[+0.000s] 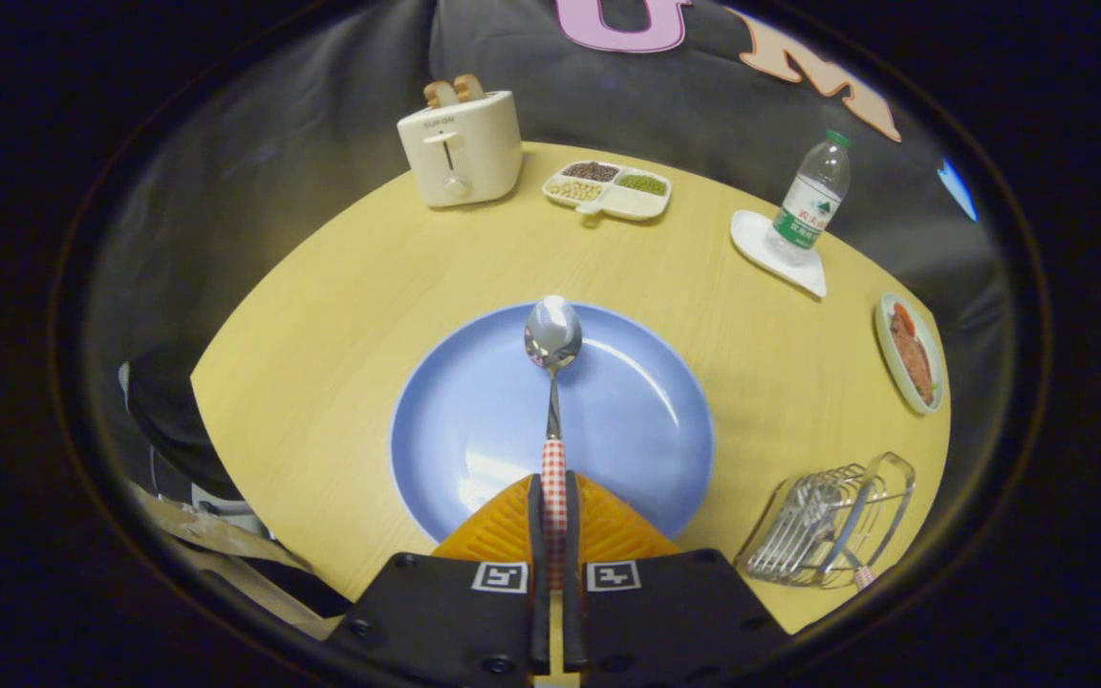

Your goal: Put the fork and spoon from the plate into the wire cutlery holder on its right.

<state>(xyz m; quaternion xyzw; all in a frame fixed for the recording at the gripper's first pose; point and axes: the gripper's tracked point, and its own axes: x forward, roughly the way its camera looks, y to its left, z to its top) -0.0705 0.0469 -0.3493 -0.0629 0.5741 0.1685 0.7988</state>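
Observation:
My gripper (553, 497) is shut on the spoon (552, 334), both orange fingers (503, 526) pressing the red-and-white checked handle. The spoon points straight ahead, its shiny bowl hovering over the far part of the blue plate (474, 420), which lies bare beneath it. The wire cutlery holder (832, 521) stands to the right of the plate near the table's front edge. A checked handle end (864, 576) sticks out at its near side; the piece it belongs to is hard to make out among the wires.
On the round yellow table (340, 287), a cream toaster (460, 143) with bread and a divided dish of beans (608, 188) stand at the back. A water bottle (813, 196) on a white coaster and a small plate of food (911, 352) sit on the right.

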